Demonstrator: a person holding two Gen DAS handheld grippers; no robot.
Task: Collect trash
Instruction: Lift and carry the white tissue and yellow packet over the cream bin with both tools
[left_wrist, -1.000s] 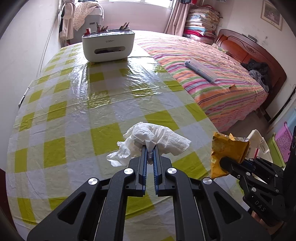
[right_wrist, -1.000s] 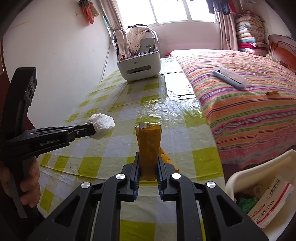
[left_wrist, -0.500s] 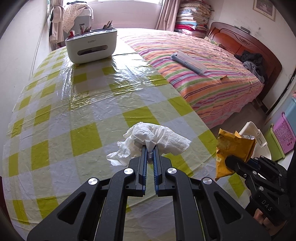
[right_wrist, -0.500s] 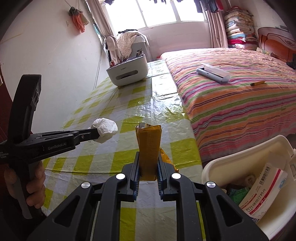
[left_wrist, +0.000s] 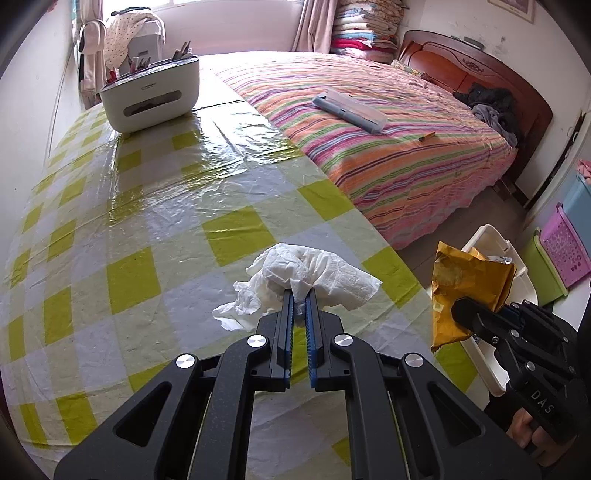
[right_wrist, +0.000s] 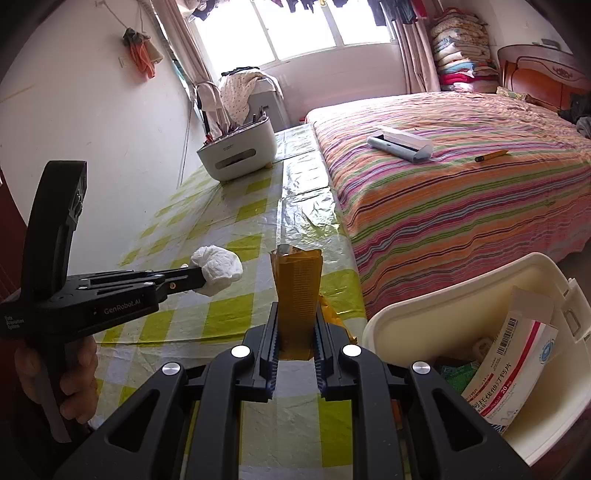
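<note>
The crumpled tissue (left_wrist: 306, 275) sits pinched in my left jaws, closed tight on its bunched middle and held above the checked tabletop (left_wrist: 147, 206). My left gripper (left_wrist: 300, 295) has a firm bite, with loose paper flaring out on both sides. The yellow wrapper (right_wrist: 295, 284) stands upright in my right gripper (right_wrist: 295, 317), whose jaws are closed on its lower part, near the tabletop's edge. The white bin (right_wrist: 461, 295) is just to the right of that edge, lower down, already holding a red-and-white box (right_wrist: 513, 373) and other scraps.

I judge the step in hand to be carrying both pieces over to the bin. To do it well, I should bring the right one over the opening first, since it is nearer, and let go only when the wrapper is fully inside the rim. The tissue is light and may cling to the pads, so I should open wide and low over the bin. A white organizer (left_wrist: 151, 98) stands at the tabletop's far end, and the striped bed (left_wrist: 388, 147) lies alongside, both well apart from my path.
</note>
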